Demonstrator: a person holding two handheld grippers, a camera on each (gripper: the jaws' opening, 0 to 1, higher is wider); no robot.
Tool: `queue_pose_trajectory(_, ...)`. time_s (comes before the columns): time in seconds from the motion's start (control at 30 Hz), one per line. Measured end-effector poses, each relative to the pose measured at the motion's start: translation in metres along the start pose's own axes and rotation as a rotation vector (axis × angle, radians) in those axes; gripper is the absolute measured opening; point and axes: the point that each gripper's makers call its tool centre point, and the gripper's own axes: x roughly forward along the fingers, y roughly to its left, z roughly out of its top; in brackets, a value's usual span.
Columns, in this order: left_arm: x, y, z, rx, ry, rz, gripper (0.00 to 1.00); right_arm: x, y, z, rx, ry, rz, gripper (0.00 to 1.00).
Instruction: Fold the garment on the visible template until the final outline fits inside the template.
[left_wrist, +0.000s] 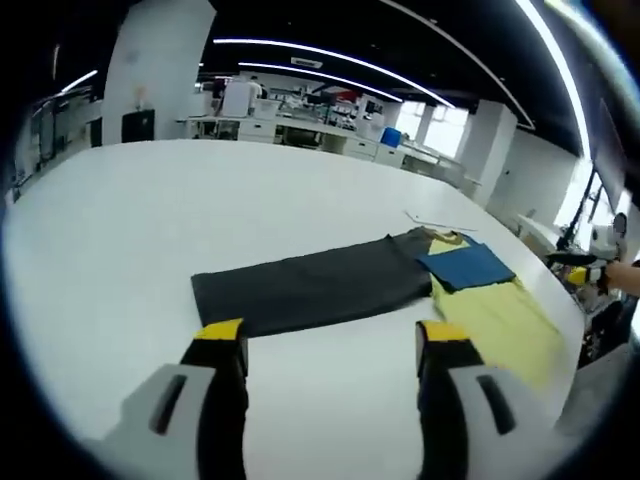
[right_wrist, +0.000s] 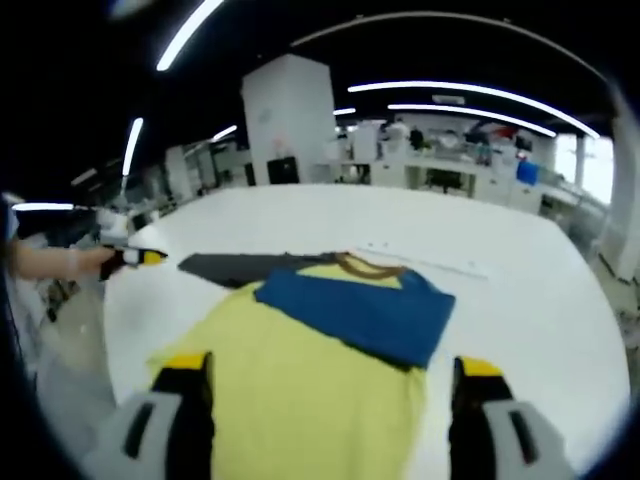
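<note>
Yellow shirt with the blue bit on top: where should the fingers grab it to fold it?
Probably the near hem corners of the yellow shirt, coming in low from the side where the right gripper already hovers, open. The shirt lies flat on the white table with its collar at the far end, and the blue part covers the upper half.

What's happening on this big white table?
A person holds a two-jaw gripper in each hand over a white table. On it lie a yellow shirt with a blue sleeve folded across it, and a dark grey mat beside it. Both grippers, left gripper and right gripper, hover open, holding nothing.
</note>
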Motion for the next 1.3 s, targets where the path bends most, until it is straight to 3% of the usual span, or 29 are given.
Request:
queue_pose_trajectory(0.3, 0.014, 0.039, -0.012, -0.029, 0.054, 0.095, 0.63, -0.03, -0.001, -0.014, 0.07, 0.005, -0.021, 0.99)
queue_pose_trajectory(0.57, 0.021, 0.068, -0.025, -0.038, 0.099, 0.195, 0.55, -0.05, 0.009, -0.026, 0.12, 0.004, -0.022, 0.99)
queue_pose_trajectory(0.77, 0.028, 0.079, -0.032, -0.066, 0.118, 0.233, 0.38, -0.059, 0.001, -0.027, 0.123, 0.0, -0.044, 0.99)
queue_pose_trajectory(0.9, 0.032, 0.091, -0.03, -0.082, 0.112, 0.263, 0.33, -0.062, -0.004, -0.024, 0.132, -0.007, -0.06, 0.99)
queue_pose_trajectory(1.07, 0.028, 0.095, -0.032, -0.139, 0.122, 0.299, 0.14, -0.063, -0.007, -0.024, 0.127, -0.004, -0.072, 0.99)
queue_pose_trajectory(1.27, 0.026, 0.1, -0.03, -0.155, 0.135, 0.33, 0.0, -0.065, -0.007, -0.027, 0.14, -0.015, -0.078, 0.98)
queue_pose_trajectory(1.3, 0.026, 0.097, -0.024, -0.202, 0.111, 0.332, 0.0, -0.066, -0.007, -0.028, 0.143, -0.017, -0.078, 0.98)
